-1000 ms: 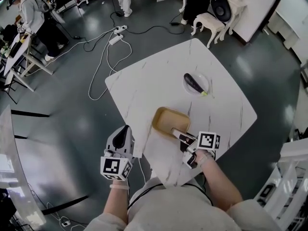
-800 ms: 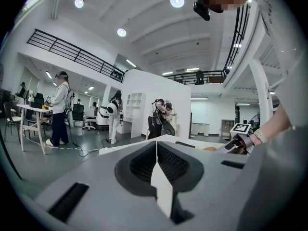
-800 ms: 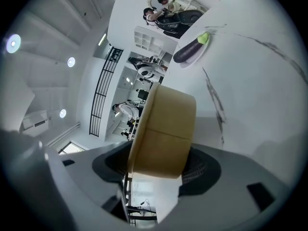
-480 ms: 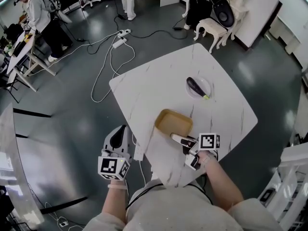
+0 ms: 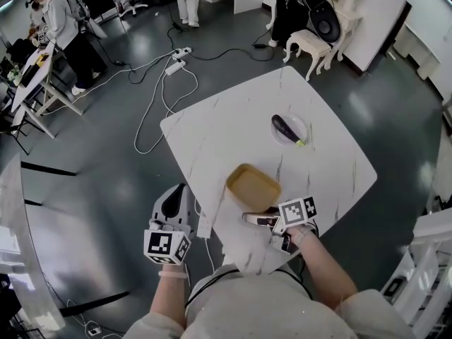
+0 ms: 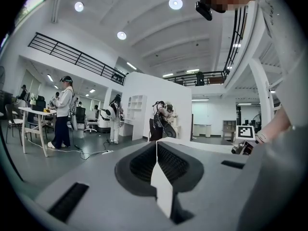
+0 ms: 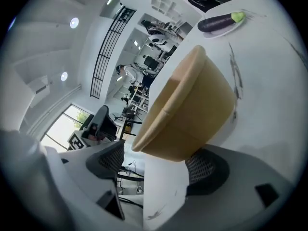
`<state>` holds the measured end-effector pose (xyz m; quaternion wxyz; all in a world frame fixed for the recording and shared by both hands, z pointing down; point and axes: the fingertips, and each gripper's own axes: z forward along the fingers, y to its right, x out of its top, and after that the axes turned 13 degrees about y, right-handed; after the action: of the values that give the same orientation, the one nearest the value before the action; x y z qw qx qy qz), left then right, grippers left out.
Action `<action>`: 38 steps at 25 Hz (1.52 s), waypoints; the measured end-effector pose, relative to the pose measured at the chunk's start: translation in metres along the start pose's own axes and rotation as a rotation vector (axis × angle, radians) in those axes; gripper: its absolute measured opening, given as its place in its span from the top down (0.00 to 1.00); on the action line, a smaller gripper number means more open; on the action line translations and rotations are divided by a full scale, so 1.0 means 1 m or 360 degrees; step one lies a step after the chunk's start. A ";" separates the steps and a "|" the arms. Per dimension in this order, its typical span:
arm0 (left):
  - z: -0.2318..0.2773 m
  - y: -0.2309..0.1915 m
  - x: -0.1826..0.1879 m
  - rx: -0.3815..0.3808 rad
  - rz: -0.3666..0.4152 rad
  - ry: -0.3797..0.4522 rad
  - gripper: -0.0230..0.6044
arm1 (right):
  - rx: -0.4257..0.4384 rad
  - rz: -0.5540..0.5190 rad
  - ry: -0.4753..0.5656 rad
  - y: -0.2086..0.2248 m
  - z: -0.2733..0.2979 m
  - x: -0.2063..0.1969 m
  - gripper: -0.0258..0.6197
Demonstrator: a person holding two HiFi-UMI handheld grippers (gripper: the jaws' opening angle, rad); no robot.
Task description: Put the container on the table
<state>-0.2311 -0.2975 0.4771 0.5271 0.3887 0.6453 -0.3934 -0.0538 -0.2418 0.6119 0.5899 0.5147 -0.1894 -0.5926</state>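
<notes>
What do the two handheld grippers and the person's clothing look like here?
The left gripper and right gripper both have pale grey moulded bodies, black ribbed pads and a cube with black-and-white square markers. The person's sleeves are light grey. The right gripper's jaws are opening, with the near end of the tan container between them.

Pale grey top (image 5: 240, 304), grey sleeves (image 5: 357, 313), black-and-white marker cubes (image 5: 168, 246)
</notes>
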 end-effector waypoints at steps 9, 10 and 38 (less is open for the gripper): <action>-0.004 -0.001 0.003 0.0026 0.0006 0.0023 0.95 | -0.0139 -0.0109 -0.0059 0.013 -0.003 -0.010 0.62; -0.005 -0.002 0.004 0.0028 0.0008 0.0027 0.95 | -0.0146 -0.0115 -0.0055 0.014 -0.003 -0.010 0.67; -0.023 -0.006 0.010 0.0079 0.0032 0.0048 0.95 | -0.0126 -0.0064 -0.0124 0.015 0.001 -0.032 0.91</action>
<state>-0.2473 -0.2777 0.4707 0.5115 0.4141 0.6391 -0.3981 -0.0546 -0.2172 0.6370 0.5900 0.4711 -0.1782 -0.6310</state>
